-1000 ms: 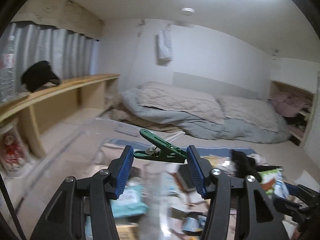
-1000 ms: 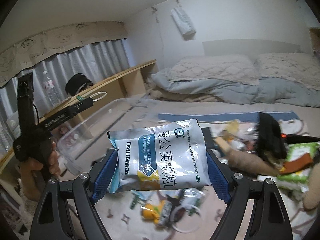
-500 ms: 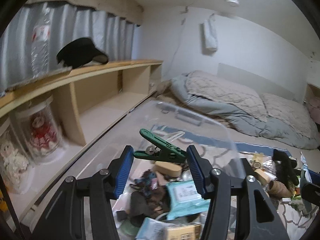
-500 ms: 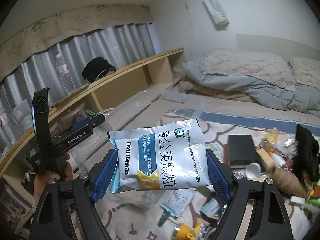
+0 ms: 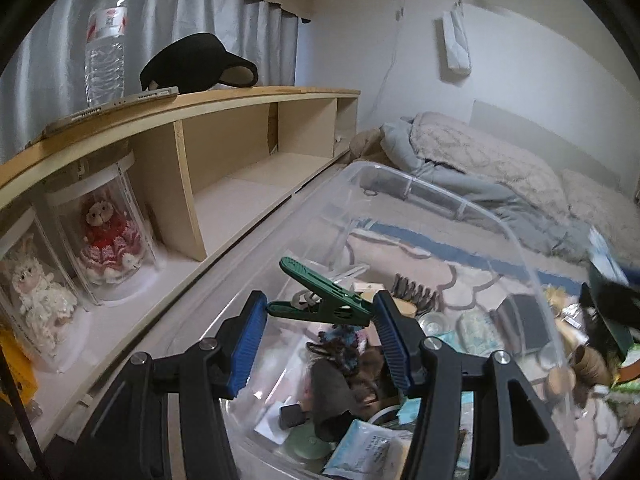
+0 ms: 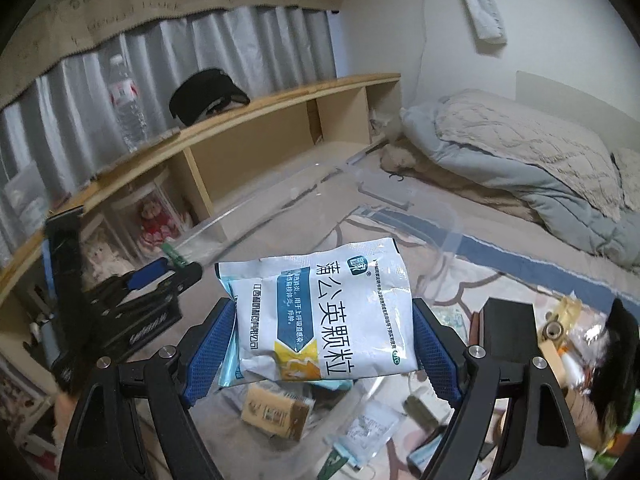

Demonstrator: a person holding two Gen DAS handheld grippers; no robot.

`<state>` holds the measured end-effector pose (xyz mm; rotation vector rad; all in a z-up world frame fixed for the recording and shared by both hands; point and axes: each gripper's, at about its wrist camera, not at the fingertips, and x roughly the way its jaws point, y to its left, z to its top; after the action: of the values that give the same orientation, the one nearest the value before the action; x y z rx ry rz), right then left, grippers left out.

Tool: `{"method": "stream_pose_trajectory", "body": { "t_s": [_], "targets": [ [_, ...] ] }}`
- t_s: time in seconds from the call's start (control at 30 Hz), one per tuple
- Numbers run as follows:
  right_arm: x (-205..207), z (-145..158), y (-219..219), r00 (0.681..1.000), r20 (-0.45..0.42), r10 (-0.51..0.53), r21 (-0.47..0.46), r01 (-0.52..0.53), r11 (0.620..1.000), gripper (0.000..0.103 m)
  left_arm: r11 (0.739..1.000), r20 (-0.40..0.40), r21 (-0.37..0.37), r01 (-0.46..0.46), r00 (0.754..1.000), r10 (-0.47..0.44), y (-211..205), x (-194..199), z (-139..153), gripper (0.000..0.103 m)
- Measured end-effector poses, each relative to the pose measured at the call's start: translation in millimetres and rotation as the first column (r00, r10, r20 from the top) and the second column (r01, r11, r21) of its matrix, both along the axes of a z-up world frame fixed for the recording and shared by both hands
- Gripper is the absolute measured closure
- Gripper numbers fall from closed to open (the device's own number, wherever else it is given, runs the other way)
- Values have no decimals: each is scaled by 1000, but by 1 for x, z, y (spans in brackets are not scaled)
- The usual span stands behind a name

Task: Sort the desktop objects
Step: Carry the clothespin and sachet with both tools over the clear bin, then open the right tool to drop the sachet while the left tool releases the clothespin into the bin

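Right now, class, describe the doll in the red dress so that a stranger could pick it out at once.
Find the long wooden shelf unit under the grey curtains. In its lowest near compartment stand two clear display cases. The doll in the red dress is in the farther case; its neighbour, the pale doll, wears cream.

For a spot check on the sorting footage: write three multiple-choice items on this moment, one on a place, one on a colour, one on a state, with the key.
1. Where is the black visor cap?
A. on top of the wooden shelf
B. inside the clear plastic bin
C. on the bed

2. What colour is the clip in the left gripper?
A. red
B. green
C. yellow

3. What is the right gripper doing?
A. standing open and empty
B. pinching a water bottle
C. clamped on a white sachet

Key: 1 A, the cap sits on the shelf top beside the water bottle; 2 B, the clip is plainly green; 3 C, both blue pads press the sachet's sides.
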<state>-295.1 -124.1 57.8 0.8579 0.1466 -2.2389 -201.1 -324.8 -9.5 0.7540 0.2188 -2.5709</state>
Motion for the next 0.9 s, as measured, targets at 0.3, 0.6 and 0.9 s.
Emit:
{"method": "stream_pose_trajectory", "body": {
  "t_s": [0.3,0.6,0.9],
  "targets": [
    [-49,-22,-47,998,51,-22,132,15,991,17,996,28,-47,75,997,-73,11,-6,-5,48],
    [-93,-41,-87,987,152,-58,205,26,979,17,991,25,-36,128,992,-127,14,-7,-5,48],
    [-111,-57,-102,984,141,-106,299,60,952,16,989,36,-46,141,990,-140,16,-8,-7,48]
  ]
}}
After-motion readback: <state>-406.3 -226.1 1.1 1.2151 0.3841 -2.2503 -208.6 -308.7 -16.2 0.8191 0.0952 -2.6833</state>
